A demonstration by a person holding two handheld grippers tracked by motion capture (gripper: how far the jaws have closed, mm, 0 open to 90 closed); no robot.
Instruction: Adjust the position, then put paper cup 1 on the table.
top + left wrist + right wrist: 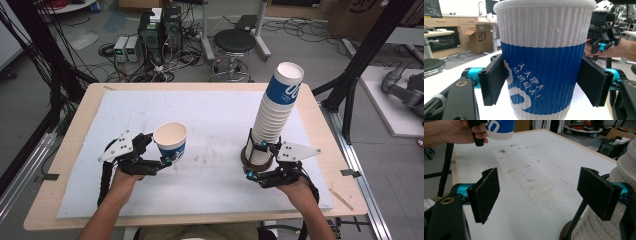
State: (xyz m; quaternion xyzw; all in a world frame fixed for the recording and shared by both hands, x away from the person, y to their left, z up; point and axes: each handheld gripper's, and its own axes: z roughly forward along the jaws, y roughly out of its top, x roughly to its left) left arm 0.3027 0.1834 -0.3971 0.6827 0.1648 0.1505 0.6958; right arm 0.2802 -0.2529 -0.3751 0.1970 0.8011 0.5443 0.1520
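**One cup gripped, the stack standing beside open jaws**

The left gripper (pixel 167 159) has its two pads clamped on a single cup (pixel 170 140), one pad on each side of the blue band. In the left gripper view the cup (pixel 542 60) stands upright between the black pads, white ribbed paper above and below the blue print, its mouth open upward. In the high view it sits over the left half of the white mat (pixel 210 110), and in the right gripper view its base (pixel 499 128) appears clear of the mat, held in front of the person's left hand (pixel 454 131).

The right gripper (pixel 255 167) has its jaws spread wide with nothing between them: the right gripper view shows bare, stained mat (pixel 534 177) between the two pads. The stack of cups (pixel 272 117) stands on a dark round base at the right side of the mat, leaning a little to the right, its top cup carrying a blue band. The stack (pixel 619 195) lies just outside the gripper's right-hand pad in its own view, close to or touching it; I cannot tell which. The two grippers are well apart on the table (pixel 70 150).
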